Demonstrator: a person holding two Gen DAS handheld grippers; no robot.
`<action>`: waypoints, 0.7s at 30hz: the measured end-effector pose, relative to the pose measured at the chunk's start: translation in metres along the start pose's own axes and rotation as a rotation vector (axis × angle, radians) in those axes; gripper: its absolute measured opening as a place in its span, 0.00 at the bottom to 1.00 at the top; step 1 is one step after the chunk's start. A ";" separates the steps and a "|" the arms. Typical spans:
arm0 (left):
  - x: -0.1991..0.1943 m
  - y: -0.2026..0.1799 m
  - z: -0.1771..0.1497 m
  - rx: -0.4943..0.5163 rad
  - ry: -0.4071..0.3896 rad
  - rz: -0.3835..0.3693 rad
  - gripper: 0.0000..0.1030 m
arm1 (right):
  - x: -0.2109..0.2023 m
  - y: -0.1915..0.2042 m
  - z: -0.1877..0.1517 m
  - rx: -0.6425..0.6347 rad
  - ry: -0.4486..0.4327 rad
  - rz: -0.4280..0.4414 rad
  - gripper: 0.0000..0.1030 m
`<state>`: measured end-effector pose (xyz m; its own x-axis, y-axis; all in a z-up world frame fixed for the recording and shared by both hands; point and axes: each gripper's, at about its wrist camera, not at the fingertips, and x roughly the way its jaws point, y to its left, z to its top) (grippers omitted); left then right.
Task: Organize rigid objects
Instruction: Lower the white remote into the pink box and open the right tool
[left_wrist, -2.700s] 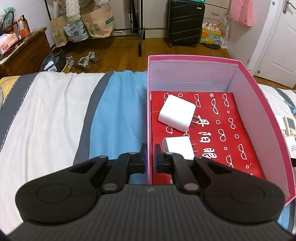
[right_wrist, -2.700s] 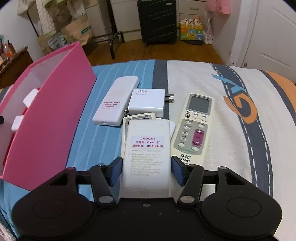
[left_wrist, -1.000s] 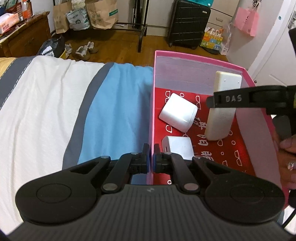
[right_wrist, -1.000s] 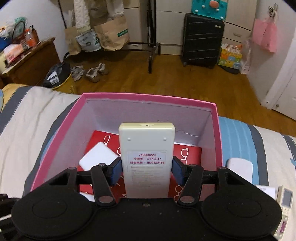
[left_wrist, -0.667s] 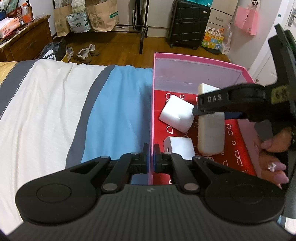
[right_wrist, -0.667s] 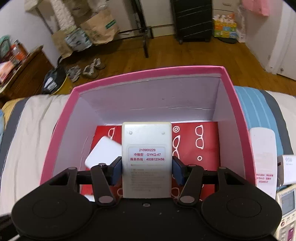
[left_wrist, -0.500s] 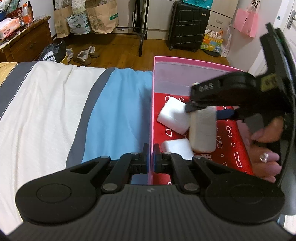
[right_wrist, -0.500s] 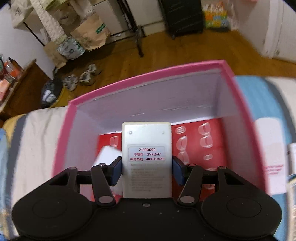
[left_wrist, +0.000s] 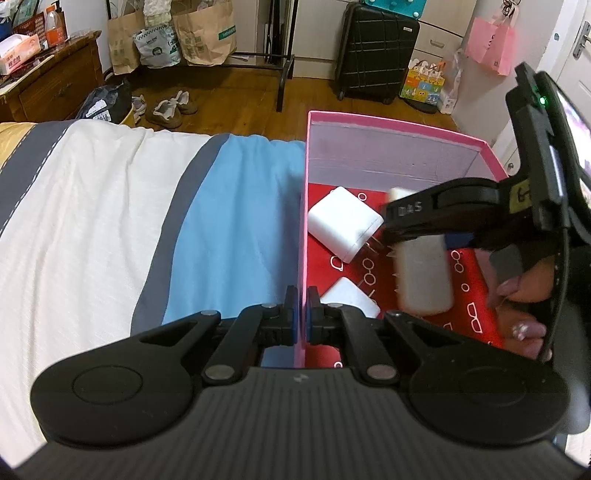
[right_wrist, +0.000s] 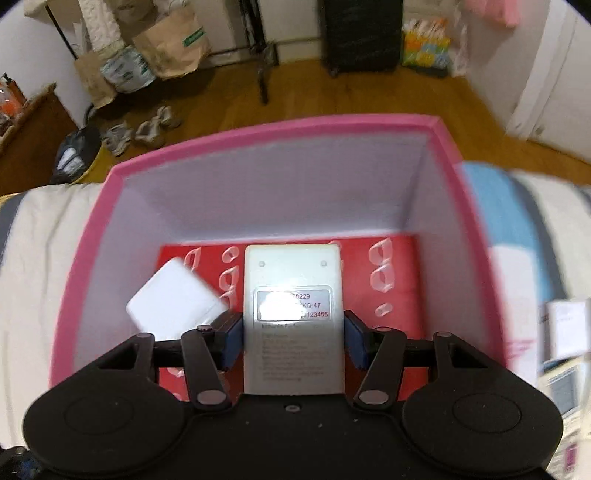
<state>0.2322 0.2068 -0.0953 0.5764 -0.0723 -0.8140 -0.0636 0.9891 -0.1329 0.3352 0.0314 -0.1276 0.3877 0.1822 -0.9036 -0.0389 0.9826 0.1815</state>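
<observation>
A pink box (left_wrist: 391, 127) with a red floor stands on the bed; it also shows in the right wrist view (right_wrist: 280, 133). My left gripper (left_wrist: 298, 314) is shut on the box's left wall near its front. My right gripper (right_wrist: 293, 341) is shut on a white remote control (right_wrist: 293, 321), back side up, low inside the box; in the left wrist view the remote (left_wrist: 423, 277) hangs over the red floor. Two white chargers (left_wrist: 343, 227) (left_wrist: 349, 301) lie in the box's left part.
The striped bedsheet (left_wrist: 110, 229) spreads left of the box. More white devices (right_wrist: 565, 332) lie on the bed right of the box. Beyond the bed are a wooden floor, shoes (left_wrist: 170, 109), paper bags and a black suitcase (left_wrist: 376, 51).
My right gripper carried the remote from the bed over the box and lowered it inside, towards the left chargers. My left gripper stayed clamped on the box wall.
</observation>
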 end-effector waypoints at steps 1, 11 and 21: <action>0.000 0.000 0.000 0.002 0.000 0.005 0.04 | 0.001 -0.004 -0.001 0.040 0.007 0.024 0.60; 0.003 -0.009 -0.001 0.037 0.015 0.047 0.04 | -0.040 -0.028 -0.007 0.072 -0.038 0.288 0.66; -0.001 -0.008 0.001 0.002 0.016 0.042 0.02 | -0.147 -0.075 -0.036 -0.175 -0.171 0.269 0.68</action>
<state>0.2327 0.1986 -0.0932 0.5605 -0.0326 -0.8275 -0.0860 0.9915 -0.0974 0.2477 -0.0678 -0.0226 0.4899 0.4415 -0.7518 -0.3117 0.8940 0.3219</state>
